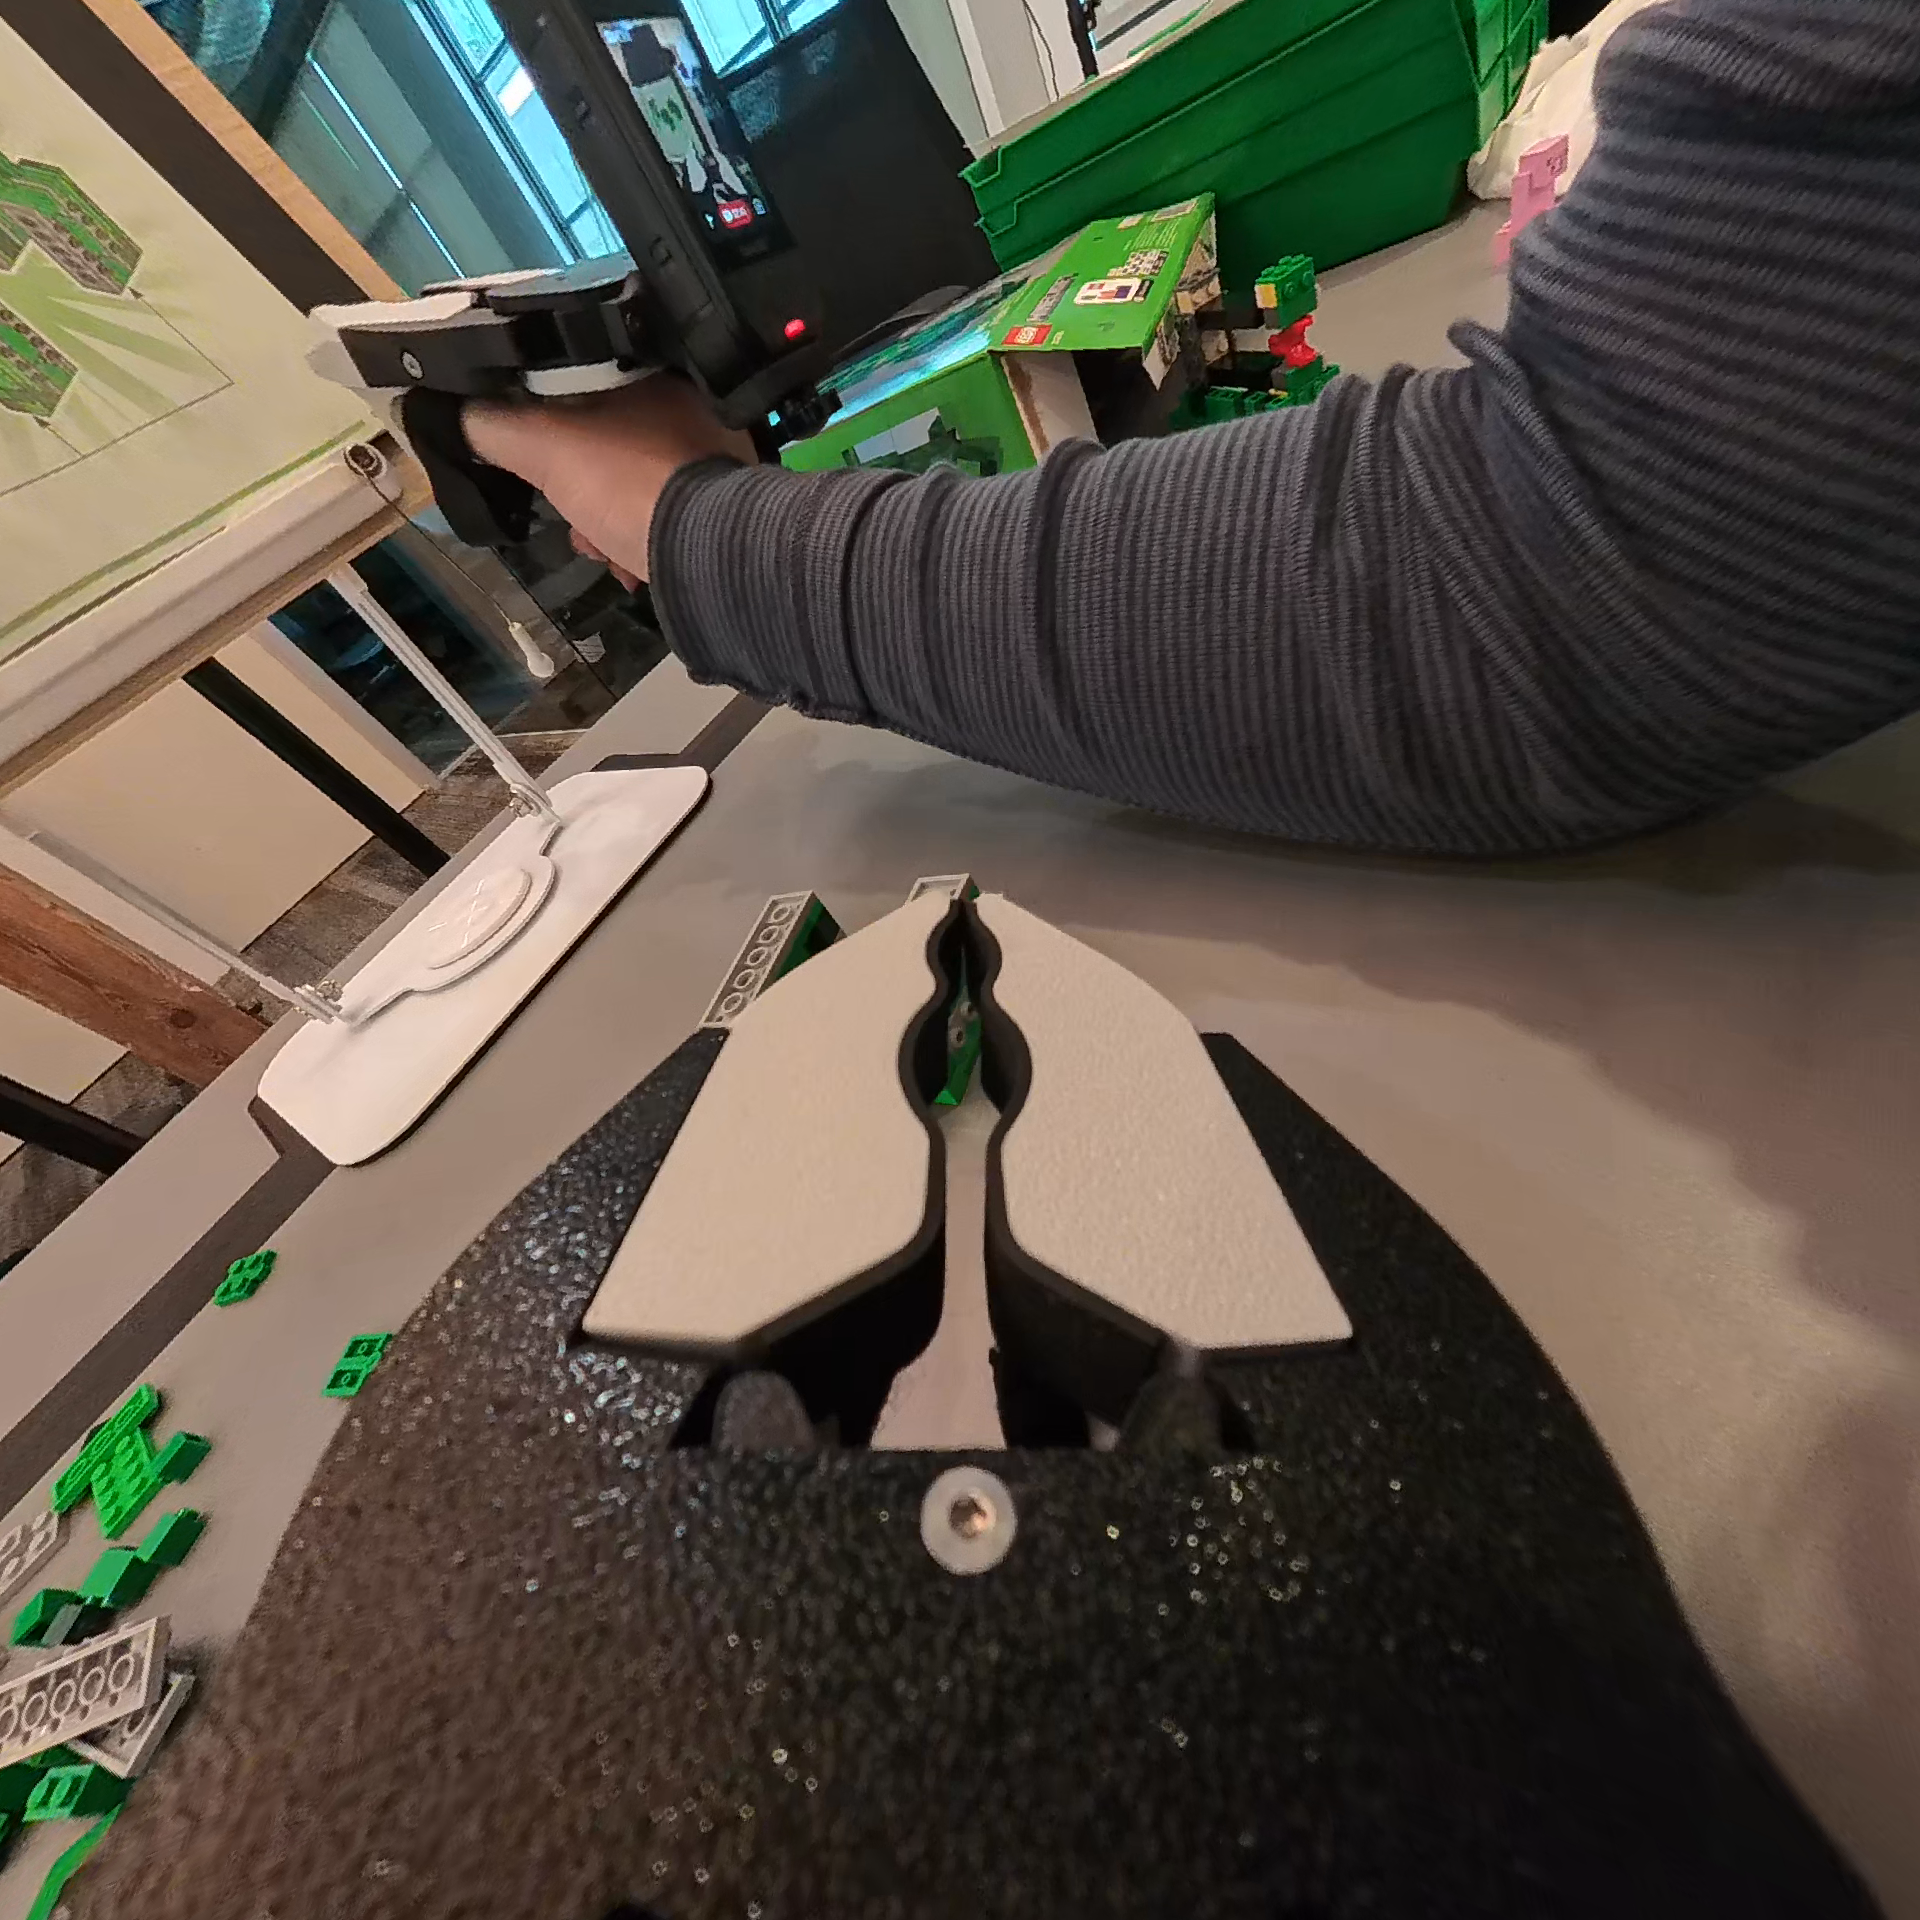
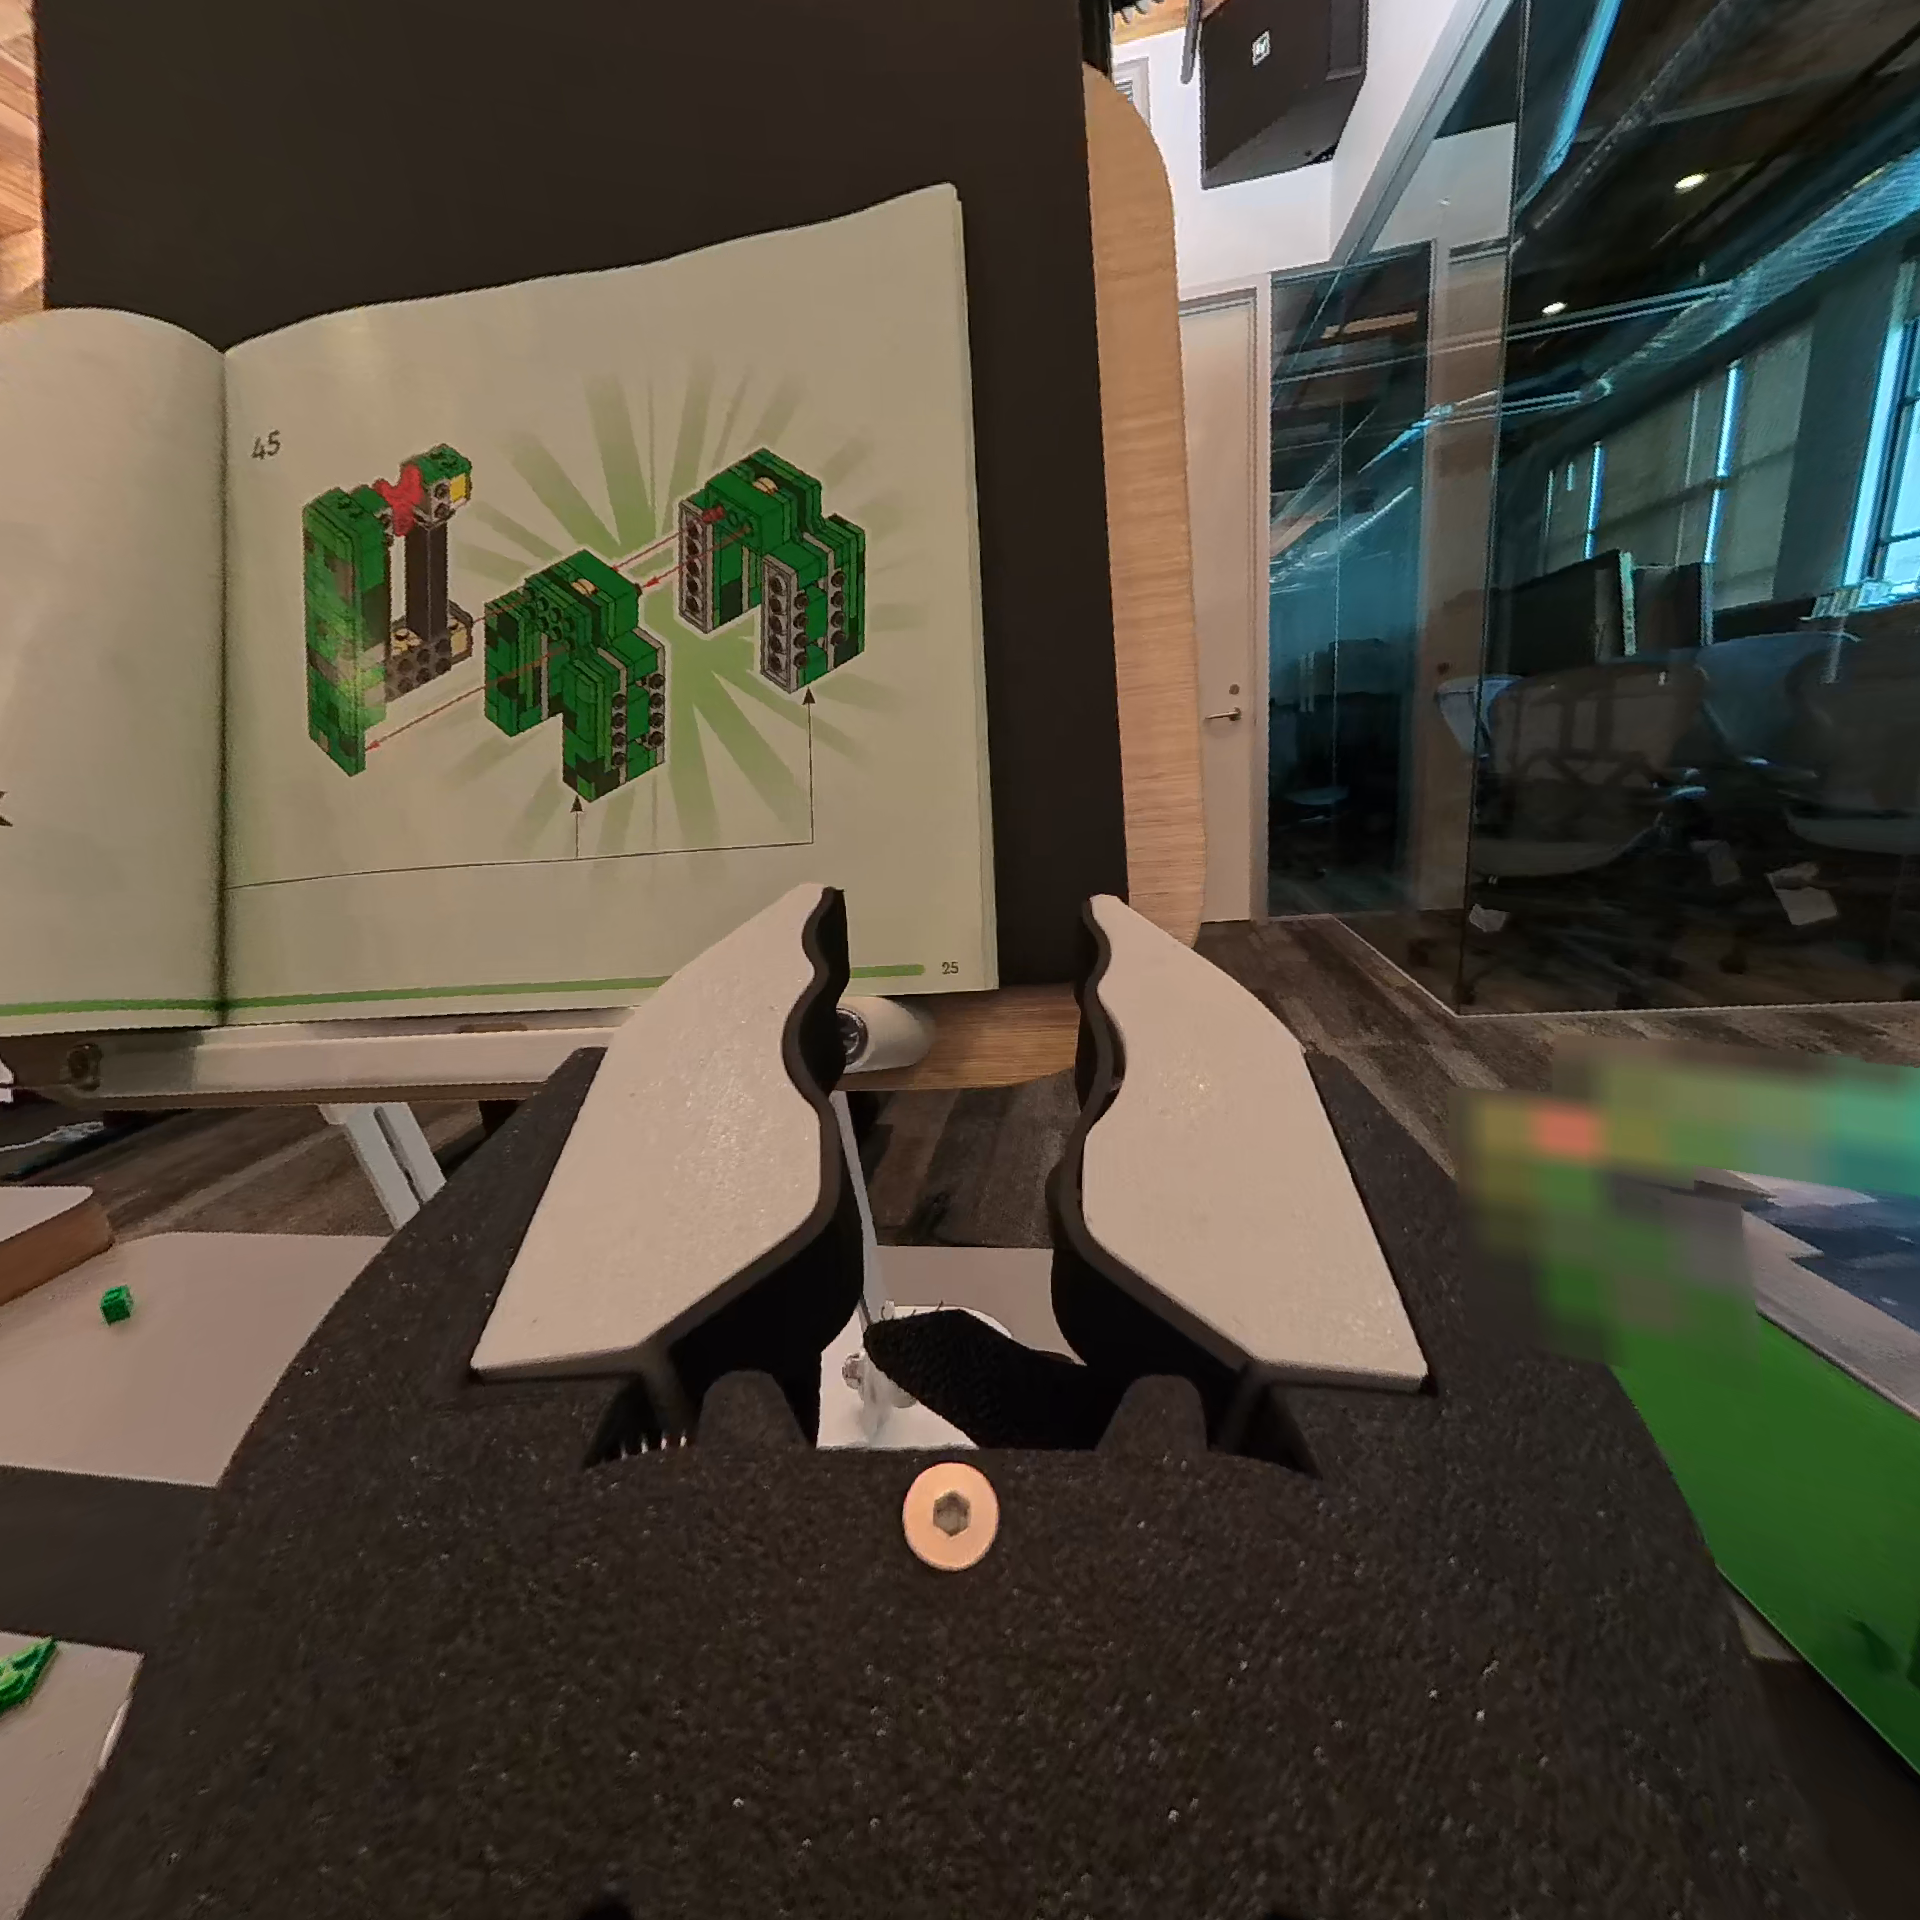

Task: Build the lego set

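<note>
My left gripper [image 1: 964,914] is shut on a green and grey lego assembly [image 1: 956,1070] low over the grey table [image 1: 1351,1039]. A grey studded plate [image 1: 764,956] of that assembly sticks out past the left finger; the rest is hidden by the fingers. My right gripper [image 2: 961,914] is open and empty, raised and facing the open instruction booklet [image 2: 603,623] on its stand. It also shows in the left wrist view [image 1: 332,348], held by a hand at the upper left.
A striped sleeve [image 1: 1247,623] lies across the table. Loose green and grey bricks [image 1: 114,1475] lie at the left. The stand's white base [image 1: 488,956] sits at the table edge. A green lego box [image 1: 1039,353], a partial build [image 1: 1278,332] and green bins [image 1: 1247,125] stand behind. The left gripper's tips are roughly 35 cm from the right gripper's.
</note>
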### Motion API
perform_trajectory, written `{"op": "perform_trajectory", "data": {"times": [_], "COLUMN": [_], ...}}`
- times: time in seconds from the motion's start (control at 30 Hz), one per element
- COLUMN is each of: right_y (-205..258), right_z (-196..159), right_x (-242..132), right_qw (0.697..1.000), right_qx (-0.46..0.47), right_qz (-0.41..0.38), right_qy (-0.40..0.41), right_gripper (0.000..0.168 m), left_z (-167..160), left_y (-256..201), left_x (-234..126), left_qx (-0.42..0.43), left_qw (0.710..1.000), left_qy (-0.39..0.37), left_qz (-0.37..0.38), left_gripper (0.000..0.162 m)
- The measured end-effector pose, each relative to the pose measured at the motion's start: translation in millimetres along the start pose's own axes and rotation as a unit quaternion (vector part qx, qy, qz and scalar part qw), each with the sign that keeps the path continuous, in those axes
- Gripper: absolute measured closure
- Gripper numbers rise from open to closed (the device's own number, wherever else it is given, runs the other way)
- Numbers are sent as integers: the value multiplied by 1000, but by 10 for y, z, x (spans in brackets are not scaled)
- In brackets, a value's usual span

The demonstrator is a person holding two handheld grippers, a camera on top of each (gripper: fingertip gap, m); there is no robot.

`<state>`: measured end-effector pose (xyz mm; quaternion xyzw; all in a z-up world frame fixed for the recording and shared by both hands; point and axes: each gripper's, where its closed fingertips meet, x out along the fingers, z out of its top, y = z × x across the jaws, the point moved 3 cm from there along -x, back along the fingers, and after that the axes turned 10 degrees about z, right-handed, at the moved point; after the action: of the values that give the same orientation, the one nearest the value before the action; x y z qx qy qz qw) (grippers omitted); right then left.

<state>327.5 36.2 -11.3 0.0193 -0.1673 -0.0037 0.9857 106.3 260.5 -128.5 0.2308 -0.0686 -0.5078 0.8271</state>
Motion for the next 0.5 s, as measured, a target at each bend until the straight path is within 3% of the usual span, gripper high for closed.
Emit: {"op": "perform_trajectory", "data": {"times": [0.5], "right_y": [-40], "right_z": [-158], "right_x": [22], "right_qw": [998], "right_qx": [16], "right_qz": [-12], "right_qy": [54], "right_gripper": [140], "left_z": [1], "left_y": [-5], "left_x": [0], "left_qx": [1], "left_qw": [1000], "left_qy": [0], "left_qz": [0], "left_gripper": [162]}}
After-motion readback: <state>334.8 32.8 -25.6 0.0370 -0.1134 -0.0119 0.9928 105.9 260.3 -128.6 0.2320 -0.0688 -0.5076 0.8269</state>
